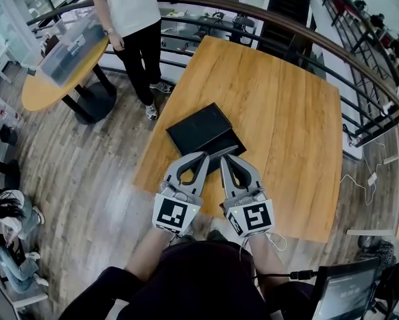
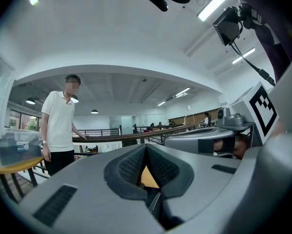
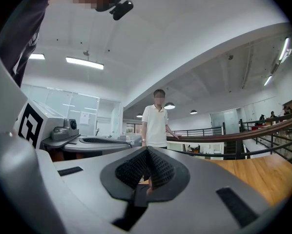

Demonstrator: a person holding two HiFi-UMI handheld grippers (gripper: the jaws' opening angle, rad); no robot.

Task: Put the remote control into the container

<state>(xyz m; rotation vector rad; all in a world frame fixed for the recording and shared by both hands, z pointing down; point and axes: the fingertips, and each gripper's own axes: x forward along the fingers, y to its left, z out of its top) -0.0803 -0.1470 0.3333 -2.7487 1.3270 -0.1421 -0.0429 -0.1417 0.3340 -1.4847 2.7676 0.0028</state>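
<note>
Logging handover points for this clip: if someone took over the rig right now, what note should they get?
Left gripper: jaws shut, nothing held.
Right gripper: jaws shut, nothing held.
The two are side by side, tips at the near edge of the black container, which lies flat on the wooden table.
Remote control: not identifiable in any view, so I cannot tell whether it is inside the container.
Left to do: find the remote, check the container, and put it in if needed.

Smooth wood table [image 1: 279,112], matt blk container [image 1: 201,129].
</note>
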